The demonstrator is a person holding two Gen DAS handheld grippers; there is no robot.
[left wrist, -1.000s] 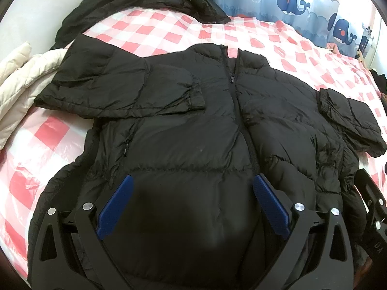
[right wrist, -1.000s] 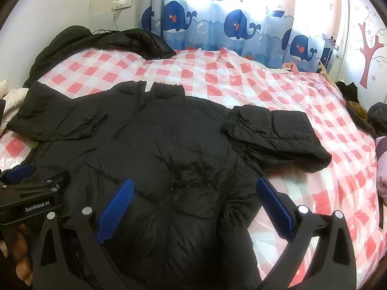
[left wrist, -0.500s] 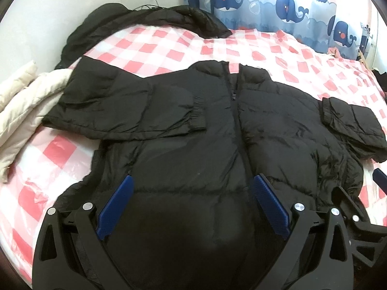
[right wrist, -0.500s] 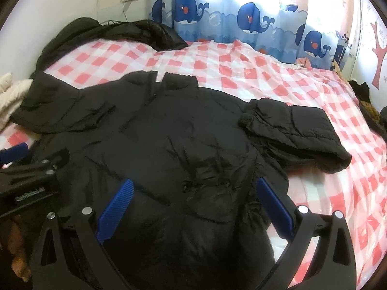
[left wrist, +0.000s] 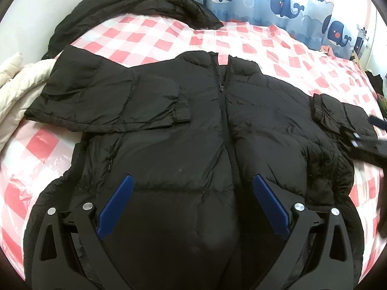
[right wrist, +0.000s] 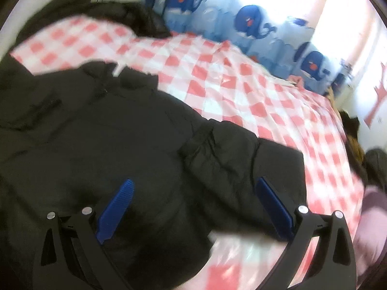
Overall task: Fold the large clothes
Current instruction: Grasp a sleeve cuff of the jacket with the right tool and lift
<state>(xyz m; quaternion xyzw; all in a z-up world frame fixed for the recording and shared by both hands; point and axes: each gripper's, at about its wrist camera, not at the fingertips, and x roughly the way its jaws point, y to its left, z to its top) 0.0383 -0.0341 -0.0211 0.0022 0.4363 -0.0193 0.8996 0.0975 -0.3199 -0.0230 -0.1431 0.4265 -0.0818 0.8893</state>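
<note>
A black puffer jacket lies face up on the checked bed, zip closed. Its left sleeve is folded across the chest; its right sleeve is folded inward at the jacket's right side. My left gripper hovers open over the lower front of the jacket, nothing between its blue pads. My right gripper is open just above the folded right sleeve and the jacket's right flank, holding nothing. In the left wrist view the right gripper shows blurred at the right edge, over the sleeve.
A red-and-white checked sheet covers the bed. Another black garment is heaped at the far left corner, and a cream coat lies at the left edge. A whale-print curtain hangs behind. Dark clothes lie at the right edge.
The right gripper has swung right and forward toward the folded right sleeve, and its view is blurred. The left gripper has drawn back and up a little. Both stay open.
</note>
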